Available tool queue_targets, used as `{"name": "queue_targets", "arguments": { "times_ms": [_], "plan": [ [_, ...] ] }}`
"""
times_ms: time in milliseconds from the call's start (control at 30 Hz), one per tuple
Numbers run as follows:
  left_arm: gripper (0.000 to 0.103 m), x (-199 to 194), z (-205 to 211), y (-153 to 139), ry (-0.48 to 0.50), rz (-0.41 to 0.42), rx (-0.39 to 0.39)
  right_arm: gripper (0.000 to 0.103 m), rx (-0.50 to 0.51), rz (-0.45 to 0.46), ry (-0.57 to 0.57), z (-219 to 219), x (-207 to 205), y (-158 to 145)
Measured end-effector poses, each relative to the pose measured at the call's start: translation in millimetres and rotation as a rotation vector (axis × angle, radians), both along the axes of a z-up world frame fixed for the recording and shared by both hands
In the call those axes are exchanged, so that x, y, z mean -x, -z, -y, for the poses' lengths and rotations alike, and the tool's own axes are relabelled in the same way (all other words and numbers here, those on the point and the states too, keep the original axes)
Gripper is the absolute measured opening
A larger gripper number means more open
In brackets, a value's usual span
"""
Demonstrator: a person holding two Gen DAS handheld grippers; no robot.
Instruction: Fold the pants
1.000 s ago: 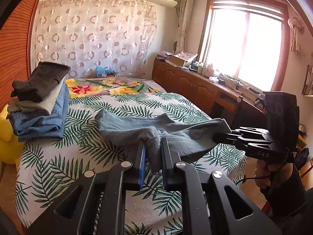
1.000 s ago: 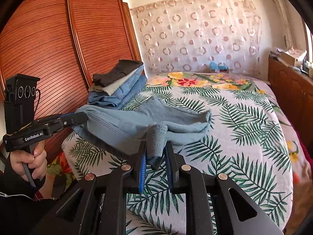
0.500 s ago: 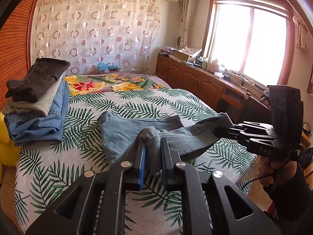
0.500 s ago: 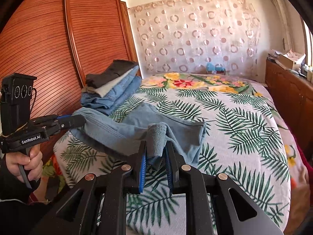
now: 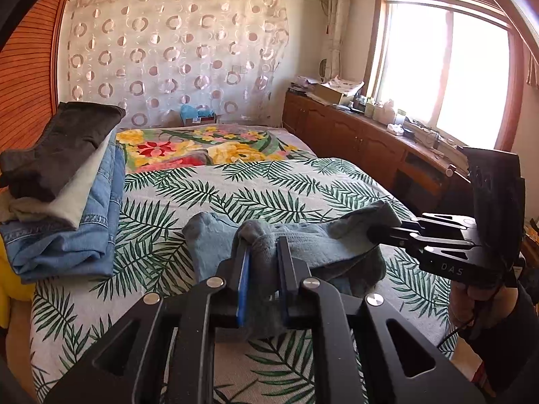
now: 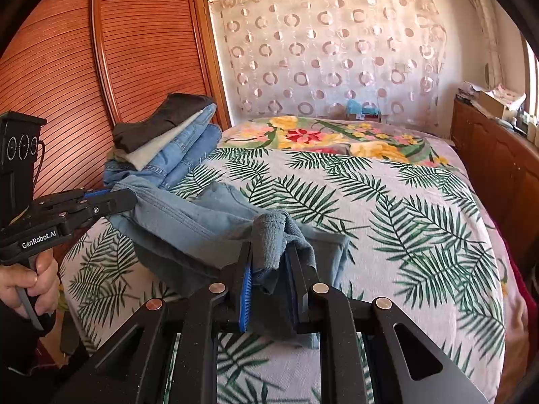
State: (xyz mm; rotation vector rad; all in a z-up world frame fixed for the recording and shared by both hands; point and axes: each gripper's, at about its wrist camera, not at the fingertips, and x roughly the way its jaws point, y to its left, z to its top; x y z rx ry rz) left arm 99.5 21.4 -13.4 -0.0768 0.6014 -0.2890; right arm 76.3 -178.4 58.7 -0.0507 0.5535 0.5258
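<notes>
Pants: grey-blue pants [image 6: 188,222] held up in a slack span between the two grippers, over the near end of the bed; the lower folds sag onto the cover (how much of the cloth rests there is hard to tell).
Left gripper: left gripper [image 5: 262,252] has its jaws clenched on a bunched grey edge of the pants; cloth fills the narrow gap between the blue pads. In the right wrist view it shows at the left [image 6: 129,198], gripped by a hand [image 6: 30,286], with the cloth's other end in its tip.
Right gripper: right gripper [image 6: 271,262] likewise has its jaws clenched on a rolled wad of the same pants. In the left wrist view it reaches in from the right [image 5: 374,234], and the cloth drapes from its tip.
Bed: bed [image 5: 269,185] under a palm-leaf cover, with a floral blanket [image 5: 209,148] across the far end.
Stack: folded clothes [image 5: 64,195] piled at the bed's left edge beside the wardrobe, well apart from the held pants; denim at the bottom, a pale piece above, a dark one on top.
Wardrobe: slatted wooden wardrobe [image 6: 101,67] along the left side.
Far wall: curtain with rings [image 5: 175,54] behind the bed.
Right side: wooden cabinets [image 5: 353,141] under a bright window [image 5: 448,74].
</notes>
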Motion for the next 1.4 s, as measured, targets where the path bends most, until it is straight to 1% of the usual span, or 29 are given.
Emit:
{"name": "queue_targets", "arguments": {
  "times_ms": [167, 300, 400, 467, 533, 567, 667, 700, 733, 767, 800, 833, 867, 933, 1000, 1067, 1133, 1200, 1233, 1400],
  "plan": [
    [0.015, -17, 1, 16, -0.016, -0.058, -0.022, 0.018, 0.034, -0.034, 0.005, -11, -20, 9],
    [0.015, -23, 2, 24, -0.025, -0.079, -0.03, 0.018, 0.051, -0.059, 0.011, -17, -29, 15],
    [0.017, -25, 3, 27, -0.025, -0.091, -0.04, 0.018, 0.05, -0.069, 0.015, -18, -36, 16],
    [0.022, -26, 6, 29, -0.02, -0.089, -0.066, 0.018, 0.05, -0.074, 0.02, -19, -39, 16],
    [0.042, -25, 6, 30, -0.015, -0.09, -0.072, 0.018, 0.051, -0.079, 0.022, -19, -41, 18],
    [0.047, -25, 5, 31, -0.012, -0.091, -0.068, 0.018, 0.053, -0.082, 0.023, -19, -42, 18],
    [0.05, -24, 2, 35, -0.011, -0.114, -0.069, 0.018, 0.054, -0.092, 0.025, -19, -43, 23],
    [0.06, -22, 2, 35, -0.009, -0.12, -0.072, 0.018, 0.054, -0.093, 0.026, -19, -44, 23],
    [0.075, -20, 1, 37, -0.002, -0.126, -0.07, 0.018, 0.053, -0.092, 0.026, -19, -43, 24],
    [0.08, -19, -1, 38, 0.003, -0.128, -0.065, 0.018, 0.051, -0.091, 0.026, -19, -43, 24],
    [0.081, -16, -2, 40, 0.009, -0.13, -0.063, 0.018, 0.052, -0.091, 0.027, -19, -43, 23],
    [0.081, -14, -2, 41, 0.01, -0.134, -0.066, 0.02, 0.053, -0.087, 0.026, -19, -42, 23],
    [0.081, -11, -3, 42, 0.009, -0.138, -0.071, 0.025, 0.054, -0.081, 0.026, -19, -41, 22],
    [0.081, -7, -5, 44, -0.001, -0.136, -0.081, 0.03, 0.061, -0.069, 0.031, -17, -38, 21],
    [0.081, -6, -7, 47, -0.008, -0.144, -0.101, 0.039, 0.07, -0.056, 0.029, -14, -34, 20],
    [0.081, -6, -10, 49, -0.018, -0.155, -0.119, 0.043, 0.079, -0.049, 0.028, -10, -28, 20],
    [0.081, -7, -13, 51, -0.028, -0.163, -0.127, 0.045, 0.09, -0.053, 0.014, -7, -23, 21],
    [0.081, -9, -16, 53, -0.034, -0.176, -0.139, 0.05, 0.109, -0.063, -0.017, -6, -19, 24],
    [0.081, -10, -17, 55, -0.038, -0.181, -0.146, 0.051, 0.121, -0.062, -0.026, -7, -17, 26],
    [0.081, -18, -18, 60, -0.043, -0.206, -0.176, 0.053, 0.179, -0.096, -0.046, -17, -22, 35]
  ]
}}
